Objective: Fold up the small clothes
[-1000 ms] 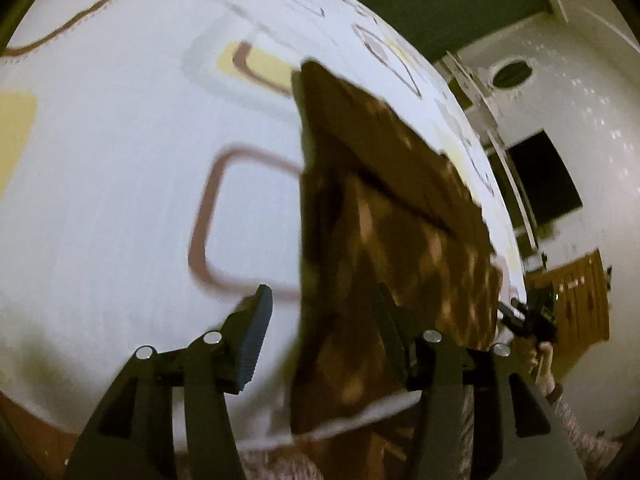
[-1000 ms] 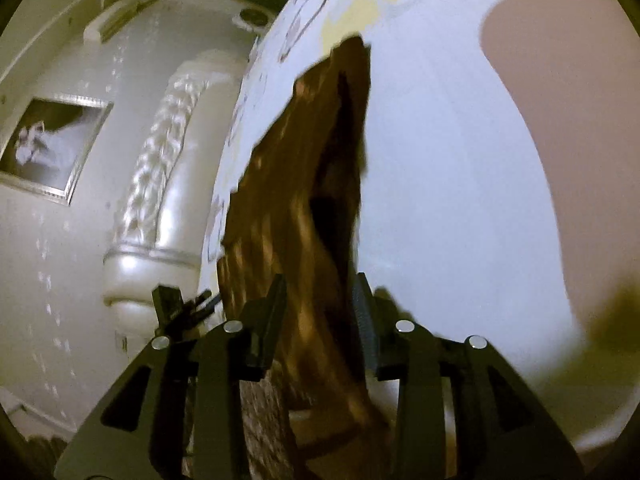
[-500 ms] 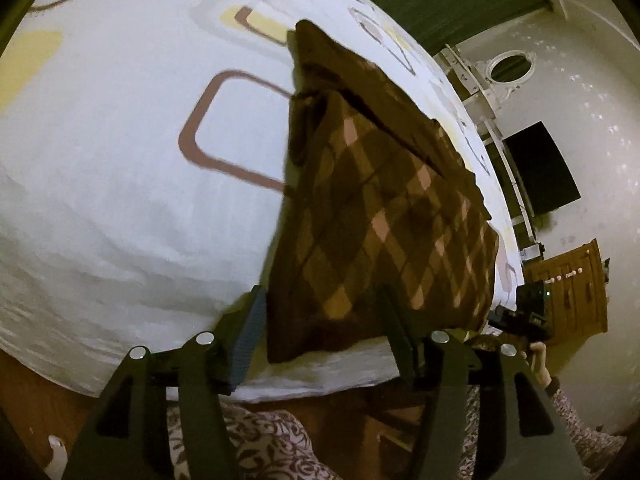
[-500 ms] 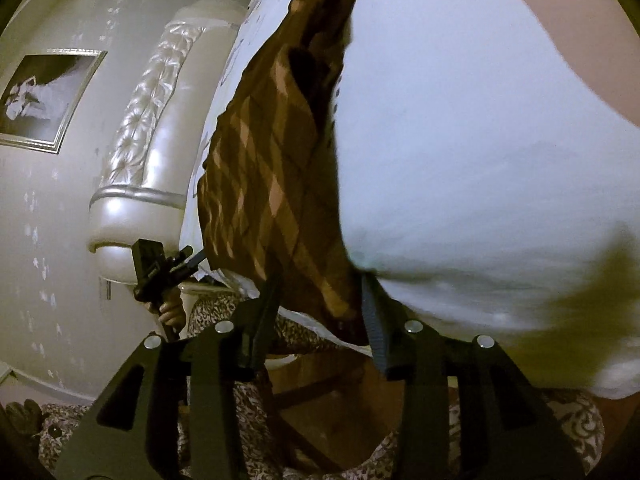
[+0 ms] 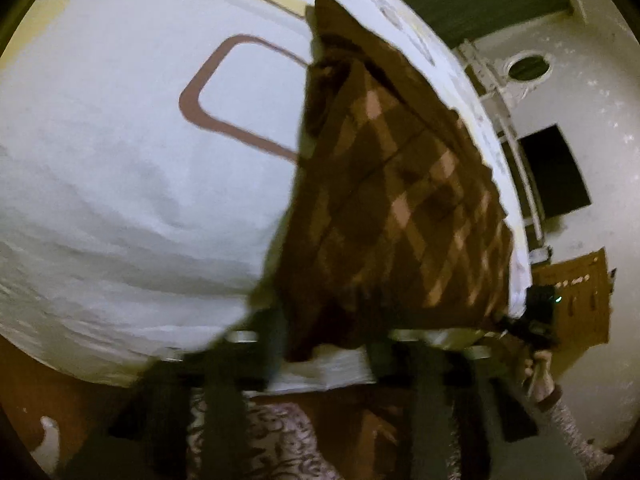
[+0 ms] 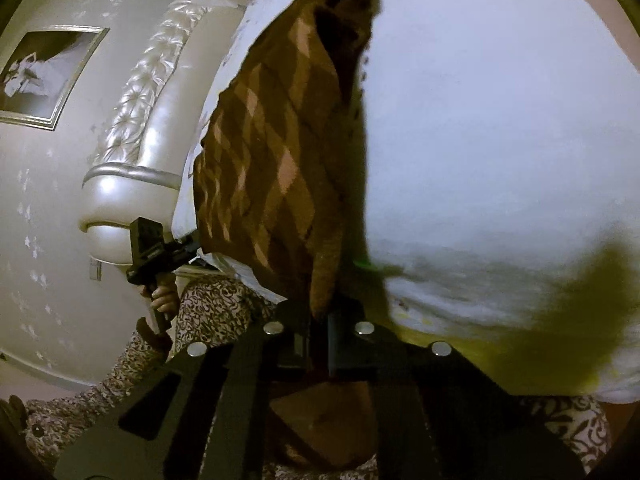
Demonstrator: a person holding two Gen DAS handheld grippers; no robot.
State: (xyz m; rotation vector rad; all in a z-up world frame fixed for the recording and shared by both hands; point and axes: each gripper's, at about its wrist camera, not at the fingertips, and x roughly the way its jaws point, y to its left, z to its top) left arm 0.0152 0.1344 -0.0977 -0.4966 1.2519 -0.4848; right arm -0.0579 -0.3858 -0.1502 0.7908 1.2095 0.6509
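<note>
Along the near edge of the bed [image 5: 100, 184], the left wrist view shows the left hand-held gripper [image 5: 324, 344] badly blurred. Its two fingers stand well apart, one on either side of the near hem of the brown argyle garment [image 5: 400, 208]. The left finger looks to be close against the hem's left corner, but the blur hides whether it touches. The garment lies on the white bedspread, running from the bed's near edge toward the far side, with a darker folded part at its far end. A brown rounded-rectangle print [image 5: 224, 96] marks the bedspread just left of the garment. At the right edge of this view the right hand-held gripper [image 5: 538, 312] shows small, beside the garment's near right corner. Behind it stand a wooden cabinet [image 5: 576, 292] and a dark screen [image 5: 554, 176] on the wall.

Seen from the right wrist, the right hand-held gripper [image 6: 318, 332] has its fingers drawn narrow and pinching the near right corner of the brown argyle garment [image 6: 276, 152]; a strip of cloth runs down between them. The garment's near hem hangs slightly over the near edge of the bed [image 6: 500, 140]. This view alone shows the left hand-held gripper [image 6: 188, 246] from outside, its hand [image 6: 162, 298] around the handle, with its tips at the garment's opposite near corner. A tufted headboard [image 6: 136, 120] and a framed picture [image 6: 40, 76] fill the left.
</note>
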